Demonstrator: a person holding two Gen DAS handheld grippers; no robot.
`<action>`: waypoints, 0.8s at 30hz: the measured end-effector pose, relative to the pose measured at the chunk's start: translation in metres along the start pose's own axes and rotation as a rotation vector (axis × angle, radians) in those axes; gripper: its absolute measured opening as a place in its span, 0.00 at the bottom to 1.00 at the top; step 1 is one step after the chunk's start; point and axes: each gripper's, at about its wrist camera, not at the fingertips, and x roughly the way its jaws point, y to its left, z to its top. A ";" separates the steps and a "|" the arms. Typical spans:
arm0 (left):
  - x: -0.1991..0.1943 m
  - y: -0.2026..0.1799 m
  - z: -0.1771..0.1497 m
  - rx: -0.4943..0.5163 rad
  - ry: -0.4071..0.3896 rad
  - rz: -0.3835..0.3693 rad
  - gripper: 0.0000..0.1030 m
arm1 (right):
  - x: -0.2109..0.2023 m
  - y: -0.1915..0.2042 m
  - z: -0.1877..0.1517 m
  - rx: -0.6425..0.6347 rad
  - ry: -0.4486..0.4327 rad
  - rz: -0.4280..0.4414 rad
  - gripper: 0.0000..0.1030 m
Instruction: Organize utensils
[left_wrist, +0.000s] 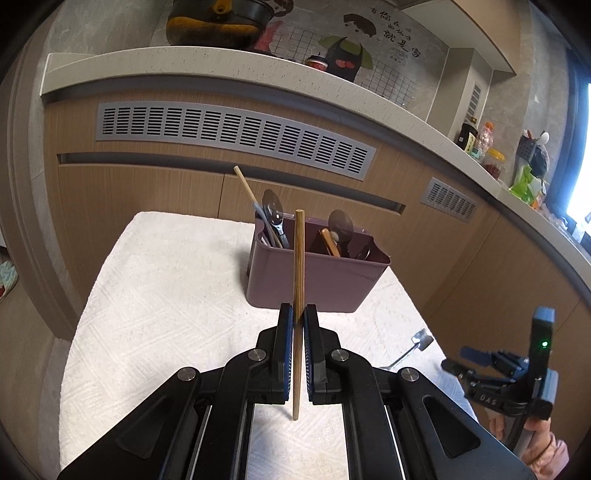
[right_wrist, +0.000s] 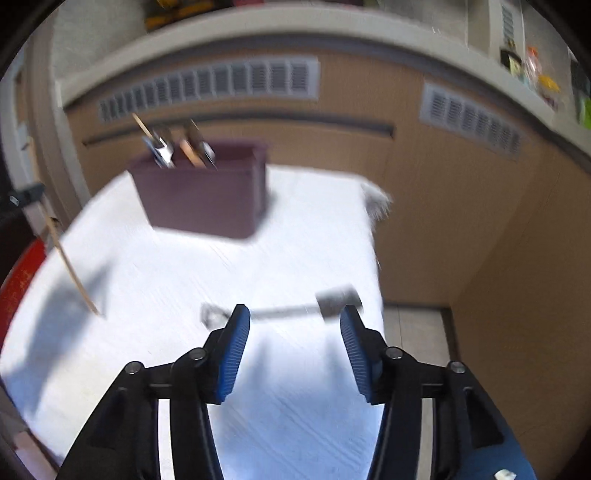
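White towel — slim wooden chopstick

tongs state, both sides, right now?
Left tongs: shut on the wooden chopstick, held upright.
Right tongs: open, holding nothing; metal utensil lies on the white cloth just ahead.
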 end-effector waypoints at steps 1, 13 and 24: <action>0.001 0.000 0.000 0.002 0.002 0.000 0.06 | 0.006 -0.005 -0.002 0.039 0.023 0.009 0.48; 0.010 0.010 -0.001 -0.013 0.016 0.004 0.06 | 0.089 -0.019 0.033 0.406 0.091 -0.119 0.50; 0.010 0.021 -0.002 -0.037 0.014 -0.001 0.06 | 0.084 0.004 0.034 0.119 0.036 -0.094 0.28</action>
